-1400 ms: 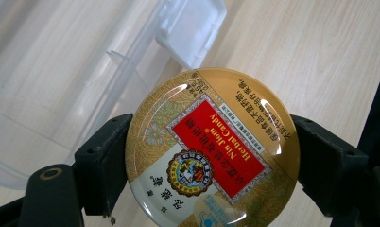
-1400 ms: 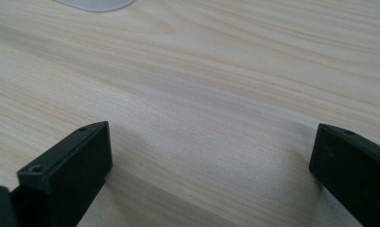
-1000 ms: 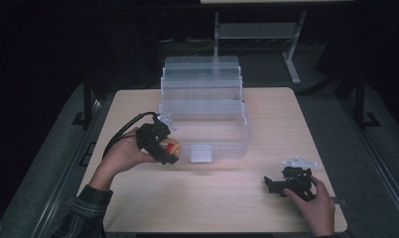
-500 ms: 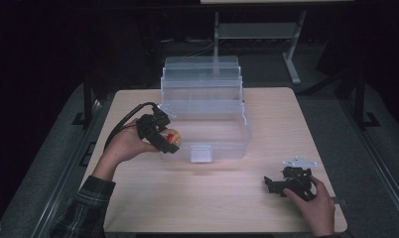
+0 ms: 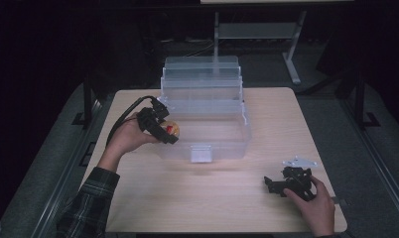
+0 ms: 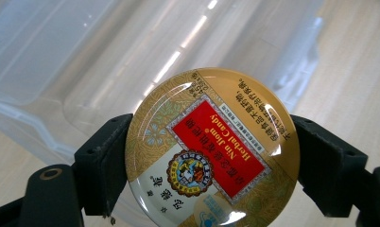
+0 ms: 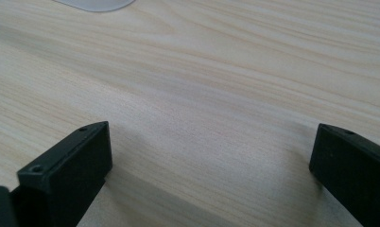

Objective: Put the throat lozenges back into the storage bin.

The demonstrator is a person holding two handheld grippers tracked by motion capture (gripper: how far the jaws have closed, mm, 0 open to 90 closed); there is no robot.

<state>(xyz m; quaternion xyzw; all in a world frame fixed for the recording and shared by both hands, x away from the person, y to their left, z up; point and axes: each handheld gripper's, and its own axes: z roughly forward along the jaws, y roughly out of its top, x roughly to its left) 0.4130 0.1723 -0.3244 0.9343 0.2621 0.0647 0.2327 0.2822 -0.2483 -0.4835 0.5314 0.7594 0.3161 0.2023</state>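
A round candy tin [image 6: 211, 149], gold with a red label, sits clamped edge to edge between the jaws of the left hand-held gripper [image 5: 164, 130]. In the high view the tin [image 5: 172, 130] hangs at the clear plastic box's [image 5: 212, 126] nine o'clock wall, over its rim. The left hand [image 5: 129, 136] wraps the gripper from the outside, forearm in a plaid sleeve [image 5: 88, 203] angled in from seven o'clock, a black cable looping over the wrist. The right hand-held gripper [image 5: 279, 182] lies low on the tabletop [image 5: 207, 198] at about four o'clock, its jaws spread wide with bare wood grain between them; the right hand [image 5: 314, 201] grips it from behind. The box's tiered lid stands open toward twelve o'clock. The tabletop is pale wood; around it the room is dark, with a grey floor and a metal table frame [image 5: 292, 59] at one o'clock.
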